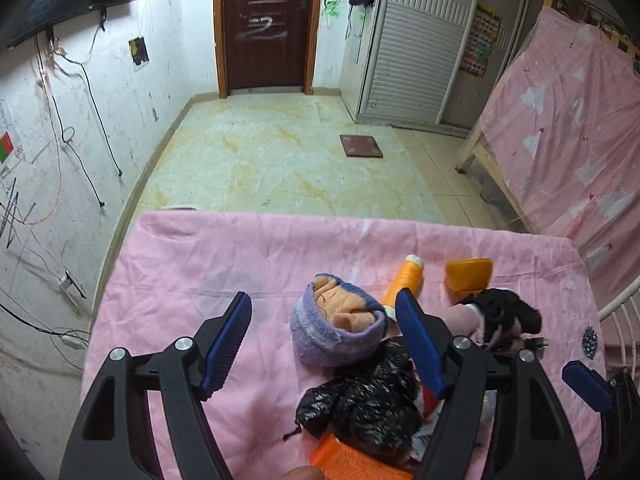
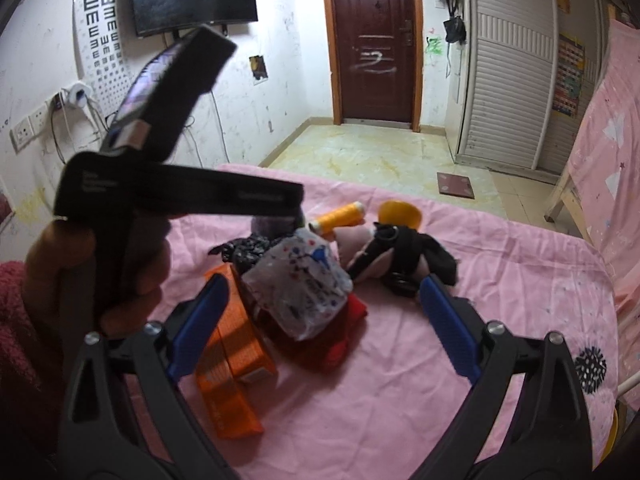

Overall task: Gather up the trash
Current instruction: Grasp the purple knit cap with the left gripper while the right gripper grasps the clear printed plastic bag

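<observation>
**Right wrist view: both grippers wide over the pile**

On the pink-sheeted table (image 2: pixel 400 360) lie one orange box (image 2: pixel 232 360), one black bag (image 1: pixel 360 404) and one speckled wrapper (image 2: pixel 300 292), mid-table toward its near edge. Right gripper (image 2: pixel 324 328) gapes, empty. Left gripper (image 1: pixel 324 344) stands wide, gripping nothing.

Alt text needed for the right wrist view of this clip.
The open right claw hovers over a pink-sheeted table, framing a crumpled speckled wrapper beside an orange box. Behind lie a black plastic bag, an orange thread spool and black straps; the left claw's body crosses at left.
</observation>
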Motion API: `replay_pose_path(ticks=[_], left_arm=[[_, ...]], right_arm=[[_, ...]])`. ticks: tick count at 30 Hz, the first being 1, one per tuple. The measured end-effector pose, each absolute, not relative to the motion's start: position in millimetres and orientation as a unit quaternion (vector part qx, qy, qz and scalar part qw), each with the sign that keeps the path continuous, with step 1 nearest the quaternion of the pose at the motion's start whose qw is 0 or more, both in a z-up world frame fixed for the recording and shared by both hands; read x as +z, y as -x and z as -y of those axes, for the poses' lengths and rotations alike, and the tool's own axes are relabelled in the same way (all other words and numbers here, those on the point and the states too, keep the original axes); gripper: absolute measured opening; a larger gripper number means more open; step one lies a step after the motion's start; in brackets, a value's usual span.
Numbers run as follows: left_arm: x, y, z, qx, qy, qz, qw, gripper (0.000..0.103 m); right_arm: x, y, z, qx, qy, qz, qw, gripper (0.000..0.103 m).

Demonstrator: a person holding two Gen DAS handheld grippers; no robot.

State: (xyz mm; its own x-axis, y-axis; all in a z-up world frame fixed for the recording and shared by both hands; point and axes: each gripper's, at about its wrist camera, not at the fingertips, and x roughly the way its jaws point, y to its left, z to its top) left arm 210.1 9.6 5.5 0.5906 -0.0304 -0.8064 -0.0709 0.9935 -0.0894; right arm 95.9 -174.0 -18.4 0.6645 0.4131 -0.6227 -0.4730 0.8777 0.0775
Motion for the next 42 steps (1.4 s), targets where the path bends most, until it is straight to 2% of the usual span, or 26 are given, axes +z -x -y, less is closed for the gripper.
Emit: replay_pose_path(ticks=[2,4,5,7,10,18,19,20,21,25,28,42], left_arm=[[0,-212,-11,0.014,0.057,-0.455,0.888,0.066],[-5,-215,-14,0.012,0.061,-0.461,0.885,0.051],[-7,-216,-16,0.007,0.065,-0.465,0.883,0.048],[-10,-216,-17,0.001,0.067,-0.469,0.88,0.034],[-9,-213,-17,-0.005,0.061,-0.466,0.883,0.018],[3,-201,-23,-0.007,0.079,-0.434,0.897,0.014],[5,-199,-25,-0.007,0.082,-0.43,0.899,0.014],[5,-197,-24,-0.006,0.083,-0.428,0.9,0.014],[7,-195,-25,-0.004,0.085,-0.426,0.901,0.014],[9,-192,-24,-0.001,0.084,-0.423,0.902,0.014],[11,-189,-25,0.0,0.083,-0.42,0.904,0.014],[44,-163,-12,0.009,0.071,-0.391,0.917,0.014]], right_arm=[[-21,-100,167,0.245,0.05,-0.333,0.909,0.092],[-23,-104,163,0.245,0.053,-0.336,0.908,0.092],[-24,-104,161,0.247,0.053,-0.337,0.907,0.092],[-26,-107,158,0.248,0.053,-0.34,0.906,0.092],[-28,-110,153,0.25,0.054,-0.344,0.903,0.092],[-31,-115,148,0.258,0.058,-0.349,0.899,0.092],[-31,-115,149,0.26,0.055,-0.35,0.898,0.085],[-31,-116,149,0.26,0.054,-0.353,0.897,0.068],[-32,-116,150,0.261,0.053,-0.355,0.896,0.062],[-33,-115,151,0.258,0.06,-0.361,0.894,0.043],[-30,-110,155,0.258,0.053,-0.356,0.897,0.036],[-5,-89,185,0.256,0.028,-0.315,0.913,0.034]])
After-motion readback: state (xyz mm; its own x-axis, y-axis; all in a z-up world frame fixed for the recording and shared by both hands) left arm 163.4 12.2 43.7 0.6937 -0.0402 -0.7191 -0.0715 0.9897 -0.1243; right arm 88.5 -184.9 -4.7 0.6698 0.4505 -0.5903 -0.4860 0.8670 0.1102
